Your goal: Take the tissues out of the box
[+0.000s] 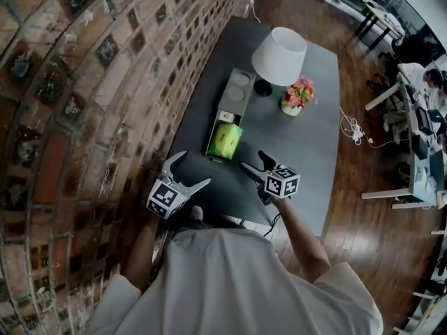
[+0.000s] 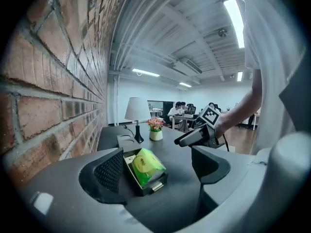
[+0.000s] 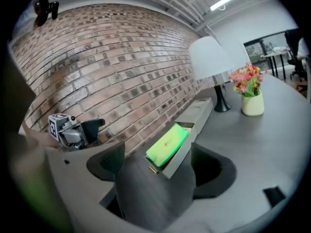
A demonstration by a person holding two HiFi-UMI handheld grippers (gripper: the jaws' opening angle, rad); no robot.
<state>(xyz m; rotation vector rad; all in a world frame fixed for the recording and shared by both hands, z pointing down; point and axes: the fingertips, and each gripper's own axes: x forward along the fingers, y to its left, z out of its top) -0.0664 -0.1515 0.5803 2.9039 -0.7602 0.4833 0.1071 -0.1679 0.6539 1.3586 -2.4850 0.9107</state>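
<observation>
Nearest the camera, the person's white shirt (image 1: 230,278) fills the bottom of the head view, and both forearms reach out over the near end of a dark grey table (image 1: 307,145). The left gripper (image 1: 195,167) hovers by the brick wall (image 1: 70,117) with its jaws spread wide and nothing between the pads. The right gripper (image 1: 252,159) hangs beside it, a little apart, with its jaws just as wide and also empty. Both point toward a long grey box (image 1: 235,96) that lies on the table along the wall side, just ahead of the jaws and untouched by either. The near compartment of the box is open, and a bright green tissue pack (image 1: 225,139) sits inside it, tilted up slightly above the rim. The far part of the box is covered by a panel with two round recesses. Past that end stands a lamp (image 1: 279,56) with a white shade, its dark base just beside the box. A small pot of pink and orange flowers (image 1: 297,98) stands to the lamp's right. Beyond the table lie a wooden floor (image 1: 363,236) and office desks (image 1: 419,159).
</observation>
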